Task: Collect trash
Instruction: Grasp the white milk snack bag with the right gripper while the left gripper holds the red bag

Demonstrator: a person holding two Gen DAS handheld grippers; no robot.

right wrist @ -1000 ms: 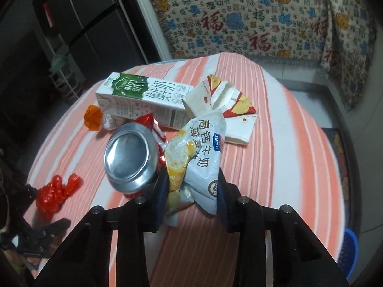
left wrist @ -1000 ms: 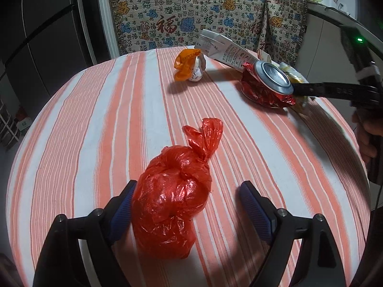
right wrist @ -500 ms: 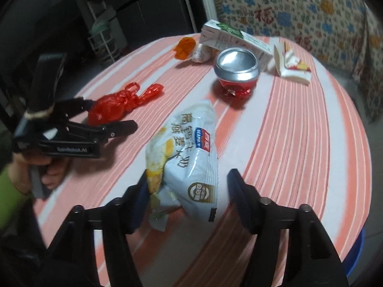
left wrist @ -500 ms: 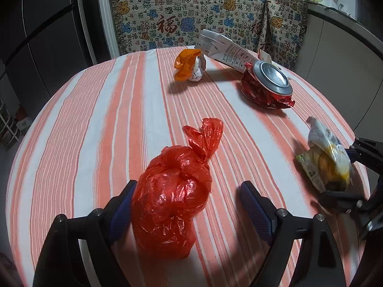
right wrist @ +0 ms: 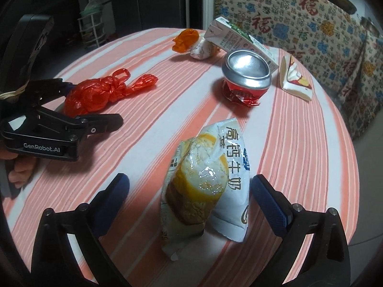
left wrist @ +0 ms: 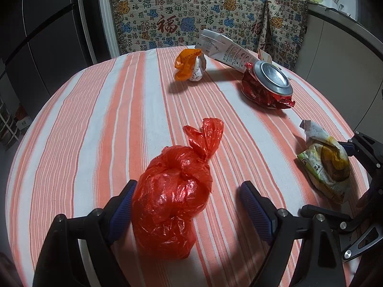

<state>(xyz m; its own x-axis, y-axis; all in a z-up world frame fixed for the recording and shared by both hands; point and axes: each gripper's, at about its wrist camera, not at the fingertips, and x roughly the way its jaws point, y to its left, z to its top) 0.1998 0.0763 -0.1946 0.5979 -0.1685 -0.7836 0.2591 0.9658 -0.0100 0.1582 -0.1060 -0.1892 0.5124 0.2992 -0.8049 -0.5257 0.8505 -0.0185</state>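
1. The left tongs are standing spread wide over the striped bench, released, with the knotted red bag lying between the two pads. The bag is pressing against the left pad, while the right pad is sitting apart from it.
2. The right tongs are also gaping wide and gripping nothing; the yellow-and-white snack packet is lying on the bench between the pads, touching neither.
3. From the left camera, that packet is showing near the bench's right edge, just in front of the right tongs.
4. From the right camera, the left tongs are flanking the red bag on the far left.
5. Farther back, a crushed can is sitting in a red wrapper, with a milk carton, an orange wrapper and a folded paper pack lying nearby.
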